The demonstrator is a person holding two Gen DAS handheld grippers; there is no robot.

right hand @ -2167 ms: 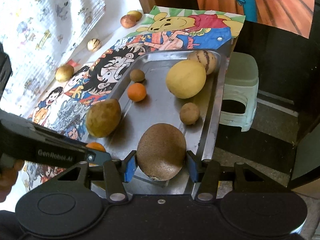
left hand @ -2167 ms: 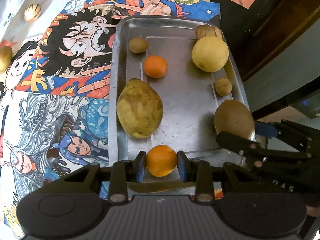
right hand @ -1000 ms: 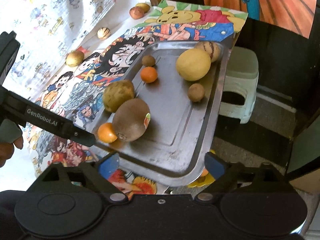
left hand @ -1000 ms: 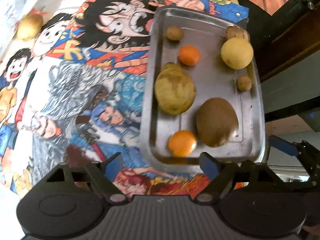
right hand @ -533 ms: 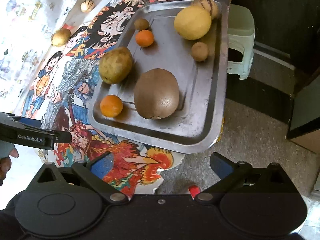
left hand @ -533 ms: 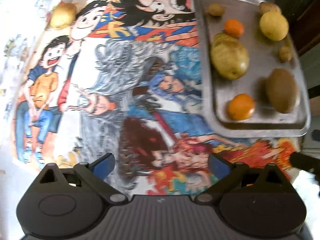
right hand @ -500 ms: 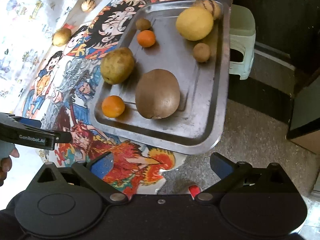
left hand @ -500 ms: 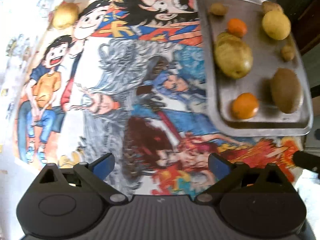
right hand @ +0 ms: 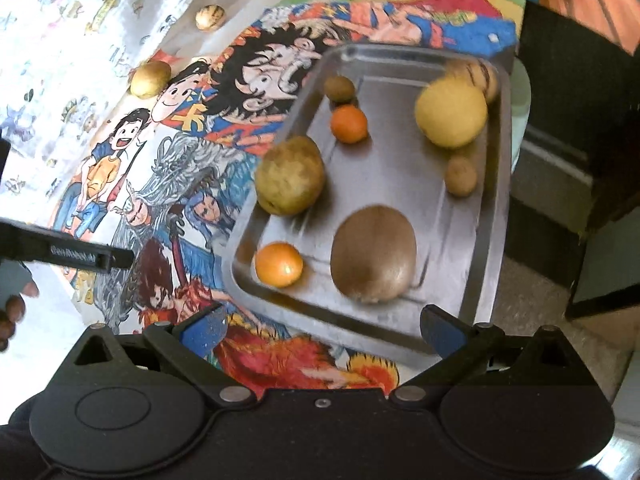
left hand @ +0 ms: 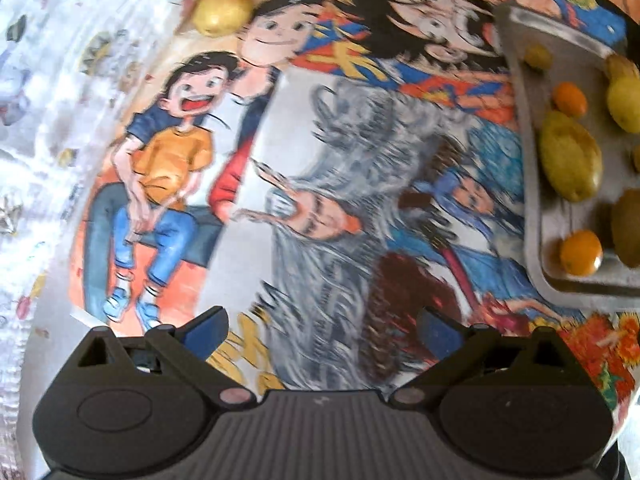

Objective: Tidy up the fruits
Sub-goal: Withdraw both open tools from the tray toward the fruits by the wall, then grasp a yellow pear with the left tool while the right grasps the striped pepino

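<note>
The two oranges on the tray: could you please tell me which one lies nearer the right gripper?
The orange in the tray's near-left corner, beside the big brown fruit; the other orange sits farther up.

Table covered with a cartoon-print cloth (right hand: pixel 224 80), bright colours; daylight strong on its pale far-left part. Pale green plastic stool (right hand: pixel 520 112) beside the table's right edge. Grey speckled floor (right hand: pixel 532 300) below. Dark wooden furniture (right hand: pixel 580 92) behind.
</note>
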